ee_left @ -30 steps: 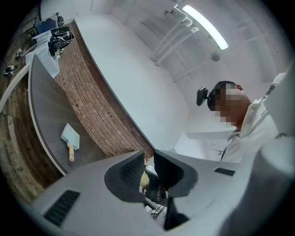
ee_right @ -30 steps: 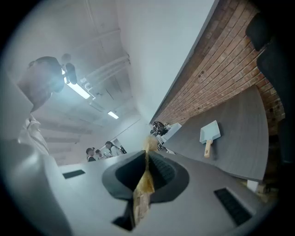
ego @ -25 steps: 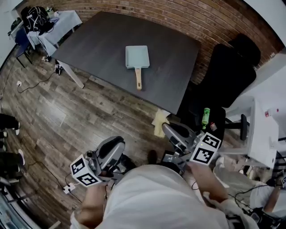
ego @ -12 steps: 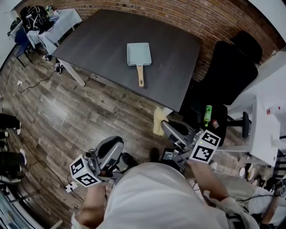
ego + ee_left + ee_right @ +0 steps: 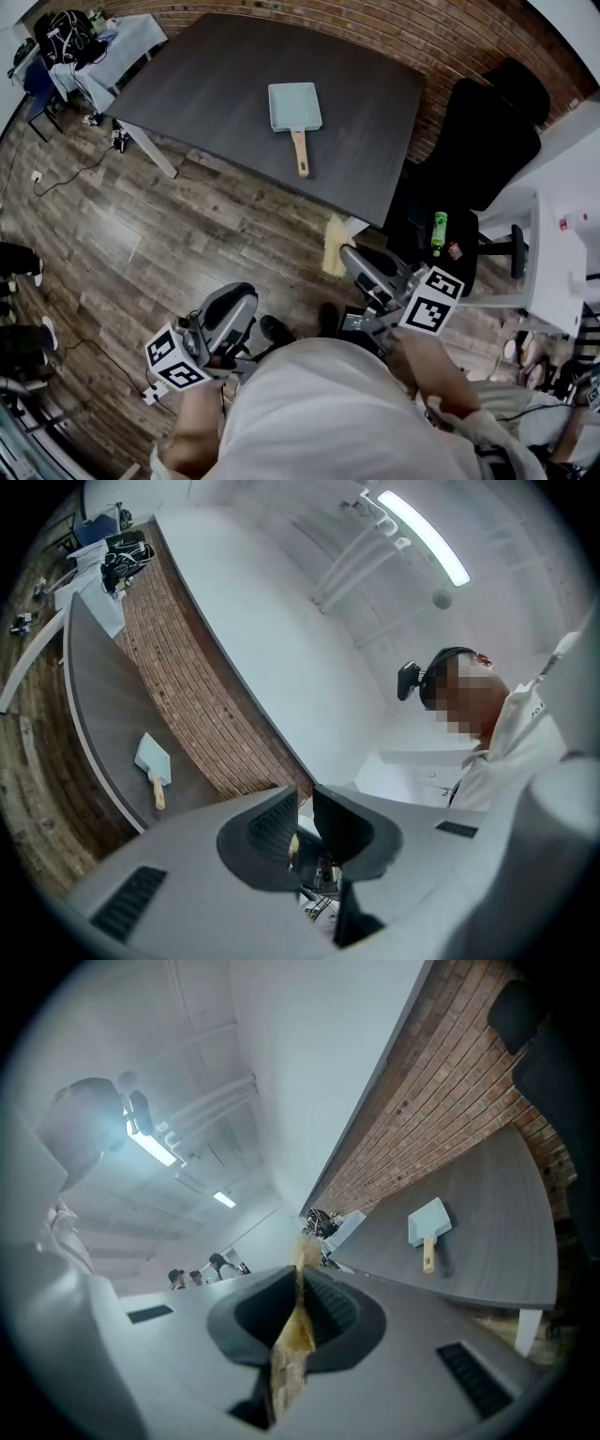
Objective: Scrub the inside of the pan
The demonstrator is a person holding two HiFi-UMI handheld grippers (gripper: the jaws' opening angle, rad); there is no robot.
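Two hand-held tools, one pan and one sponge, listed as they stand.

1. Pan (image 5: 294, 106): pale blue, square, with a wooden handle. It lies flat near the middle of the dark tabletop (image 5: 206, 84), with the handle pointing toward the person. It is alone on the tabletop and well apart from both tools.

2. Left tool (image 5: 246, 296): held low, close to the person's body, over the wood floor (image 5: 141, 225). Its jaws are closed together with nothing between them. Its marker cube (image 5: 176, 358) sits at the hand end.

3. Right tool (image 5: 349, 257): held close to the body on the other side, pointing toward the near corner of the tabletop. Its jaws are clamped on the sponge.

4. Sponge (image 5: 335, 258): thin and yellow-brown, pinched edge-on between the right tool's jaws. It sticks out past the tips and hangs over the floor, just short of the tabletop's edge.

5. Person (image 5: 319, 412): wears a white top and stands on the floor, short of the tabletop.

6. Surroundings:
   - A brick wall (image 5: 422, 37) runs behind the tabletop.
   - A black chair (image 5: 478, 141) stands to the right of the tabletop.
   - A green bottle (image 5: 438, 230) stands on a dark seat near the chair.
   - A black bag (image 5: 66, 33) lies on a small table at the far left.
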